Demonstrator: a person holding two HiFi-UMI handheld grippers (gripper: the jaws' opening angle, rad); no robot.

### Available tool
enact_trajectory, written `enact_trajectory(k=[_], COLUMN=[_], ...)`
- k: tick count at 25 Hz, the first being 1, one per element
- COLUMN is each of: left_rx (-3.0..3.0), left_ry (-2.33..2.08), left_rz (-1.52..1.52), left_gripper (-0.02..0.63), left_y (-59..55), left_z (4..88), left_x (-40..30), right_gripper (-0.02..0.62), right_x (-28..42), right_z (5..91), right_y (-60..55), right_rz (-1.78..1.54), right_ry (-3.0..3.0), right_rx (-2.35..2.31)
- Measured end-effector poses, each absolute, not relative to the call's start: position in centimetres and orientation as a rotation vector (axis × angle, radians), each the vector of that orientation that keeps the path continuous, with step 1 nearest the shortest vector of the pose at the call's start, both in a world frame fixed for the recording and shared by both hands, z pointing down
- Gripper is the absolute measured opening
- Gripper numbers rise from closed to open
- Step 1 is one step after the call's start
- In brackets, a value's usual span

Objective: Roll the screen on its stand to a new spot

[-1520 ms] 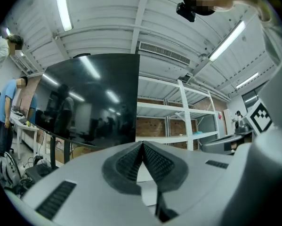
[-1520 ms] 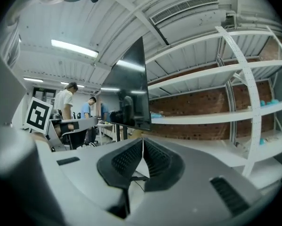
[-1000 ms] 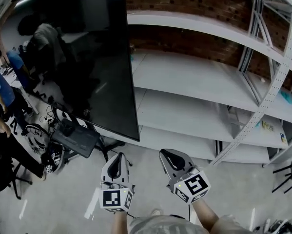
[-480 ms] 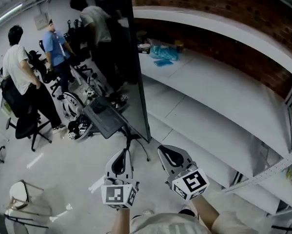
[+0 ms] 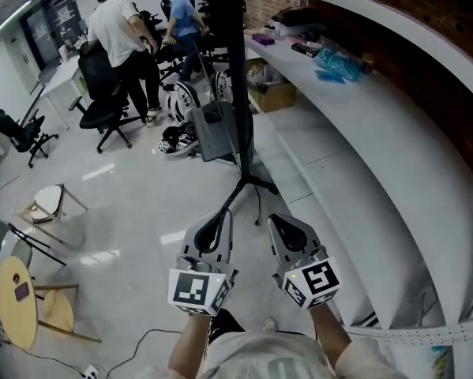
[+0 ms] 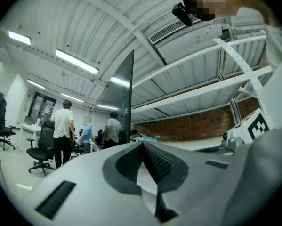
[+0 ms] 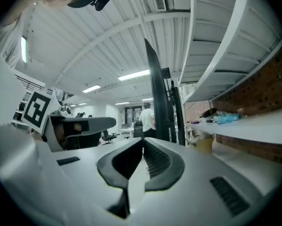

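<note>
**While both grippers are hanging back empty, the screen isn't rolling anywhere yet**

Since the person is looking at the screen [image 5: 236, 69] edge-on, it's showing up as a thin dark slab at 12 o'clock from the two grippers, well apart from both. It's sitting on its stand [image 5: 238, 186], whose legs are splaying across the pale floor [image 5: 141, 204], with a grey tray [image 5: 212, 133] hanging off the 9 o'clock side of the post.

The left gripper [image 5: 219, 221] is showing its jaws pressed together with nothing between them, and the right gripper [image 5: 277, 224] is doing the same. Both gripper views are looking down closed pads at the dark panel beyond, so nothing is being gripped or pushed.

I'm reading this as the approach step: lining up on the stand, with the actual move not yet started.

What the next bit is calling for, as far as I can judge:
- **Closing the gap:** at least one pair of jaws needs opening and getting around the post, or bracing against the frame.
- **Pushing low:** I'm guessing a tall panel on a narrow base is going to want to tip if it's shoved up high.
- **Picking a direction:** the white shelving [image 5: 354, 140] is running along the 3 o'clock side, just beside the stand, so the open floor toward 9 o'clock is looking like the easier way.
- **Watching the far side:** people [image 5: 122, 30] and office chairs [image 5: 102, 121] are crowding in around 11 o'clock. There's also clutter lying by the base that I can't make out.
</note>
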State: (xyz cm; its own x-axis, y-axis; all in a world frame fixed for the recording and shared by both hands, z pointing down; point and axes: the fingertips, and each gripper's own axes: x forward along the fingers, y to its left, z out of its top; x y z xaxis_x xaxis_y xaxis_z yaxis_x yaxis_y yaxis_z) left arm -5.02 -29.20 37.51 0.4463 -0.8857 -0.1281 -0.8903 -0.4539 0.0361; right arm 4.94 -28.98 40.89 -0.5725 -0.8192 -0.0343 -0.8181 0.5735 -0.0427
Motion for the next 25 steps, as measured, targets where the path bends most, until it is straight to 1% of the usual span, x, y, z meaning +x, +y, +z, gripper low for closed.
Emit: enact_trajectory(k=[5,9,10,12,13,14,16,18,19,21,25], left_rx=[-2.521,-2.458,-2.448,-2.436,-2.435,-2.438,-2.457,-2.486,-2.497,-2.509,-2.524], left_ry=[1.790,1.768,1.751,1.720,1.710,1.703,1.690,1.680,1.679,1.677,1.643], left_rz=[0.249,0.274,0.279,0.298,0.309,0.317,0.334,0.361,0.368,0.364,0.314], left_gripper=[0.015,0.017,0.044,0.127,0.155,0.189,0.227,0.271,0.295,0.312,0.313], left_y=[-26.3,-27.0,-27.4,-28.3,-29.0,-29.9,-31.8,-33.5,-34.3,-36.0,-39.7], left_z=[35.9,31.5,30.1,27.6,26.6,25.7,24.6,23.9,23.5,22.7,20.8], left_x=[-4.0,-2.9,-2.6,-1.9,-1.7,-1.6,-1.2,-1.1,-1.2,-1.5,-1.9], right_gripper=[0.021,0.021,0.021,0.021,0.023,0.044,0.164,0.214,0.225,0.233,0.233], right_x=[6.5,5.8,5.5,5.0,4.6,4.1,3.2,2.7,2.6,2.5,1.3], right_z=[41.2,38.7,37.8,36.1,35.3,34.5,33.5,33.0,32.9,32.7,33.2], right_y=[-26.2,-27.2,-27.7,-28.5,-29.0,-29.4,-30.3,-31.4,-32.1,-33.7,-37.7], right_rz=[-0.043,0.001,0.035,0.087,0.113,0.145,0.200,0.225,0.226,0.212,0.218], right_ry=[2.800,2.778,2.776,2.764,2.760,2.759,2.762,2.751,2.740,2.730,2.758], right_rx=[-1.348,-1.269,-1.260,-1.257,-1.256,-1.253,-1.244,-1.262,-1.280,-1.313,-1.380])
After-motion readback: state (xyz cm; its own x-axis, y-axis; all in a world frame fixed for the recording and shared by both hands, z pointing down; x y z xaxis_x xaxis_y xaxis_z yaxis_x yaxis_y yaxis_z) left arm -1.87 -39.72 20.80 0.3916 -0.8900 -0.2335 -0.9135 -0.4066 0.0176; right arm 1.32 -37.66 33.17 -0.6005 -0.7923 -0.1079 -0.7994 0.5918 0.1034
